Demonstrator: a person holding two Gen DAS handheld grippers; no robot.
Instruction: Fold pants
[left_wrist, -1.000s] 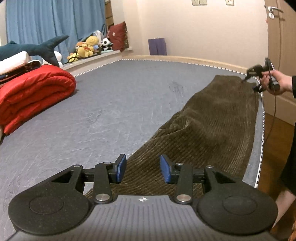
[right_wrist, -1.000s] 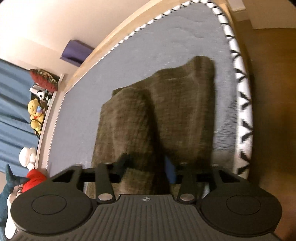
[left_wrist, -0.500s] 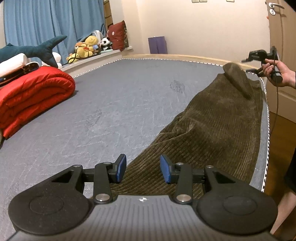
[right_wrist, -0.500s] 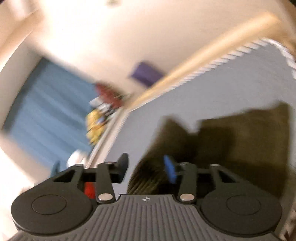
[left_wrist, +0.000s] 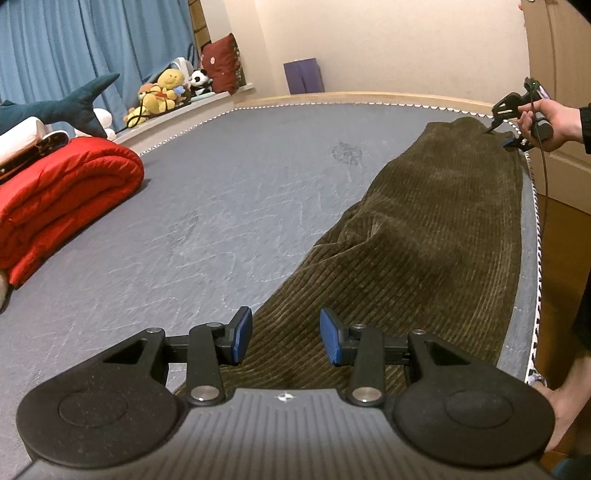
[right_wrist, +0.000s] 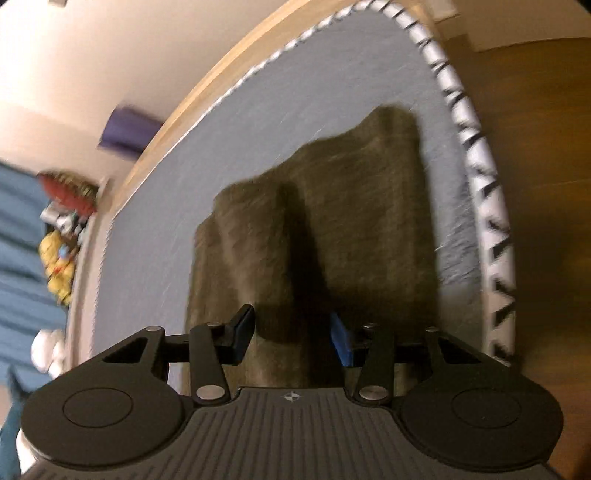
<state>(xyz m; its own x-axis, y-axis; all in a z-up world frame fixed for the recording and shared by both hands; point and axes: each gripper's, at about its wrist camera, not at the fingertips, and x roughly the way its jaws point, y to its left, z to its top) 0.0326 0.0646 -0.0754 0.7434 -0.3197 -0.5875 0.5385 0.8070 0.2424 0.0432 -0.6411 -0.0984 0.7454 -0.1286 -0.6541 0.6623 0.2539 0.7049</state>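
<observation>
Two views are catalogued, left to right. Upper left of the left wrist view: blue curtain, shark plush (left_wrist: 74, 99), soft toys on a sill; below them a rolled red quilt (left_wrist: 62, 192) on the grey mattress (left_wrist: 221, 206). Centre to right: the pants (left_wrist: 424, 240), brown corduroy, laid lengthwise along the mattress's right edge, a ridge of slack at mid-length. Bottom centre: the left gripper (left_wrist: 284, 339), jaws apart, nothing pressed between the pads, cloth only beneath them. Upper right: the right gripper (left_wrist: 506, 133), held in a hand (left_wrist: 550, 122) at the far end of the garment.

Change noted: half a second earlier the far end stood lifted in a peak; it is now lowered flat again. In the blurred right wrist view a fold of cloth (right_wrist: 291, 314) is seen between the jaws, which have narrowed since a second ago; whether it is gripped cannot be told. Judgement: the end is being re-seized, and no fold is yet made.
</observation>
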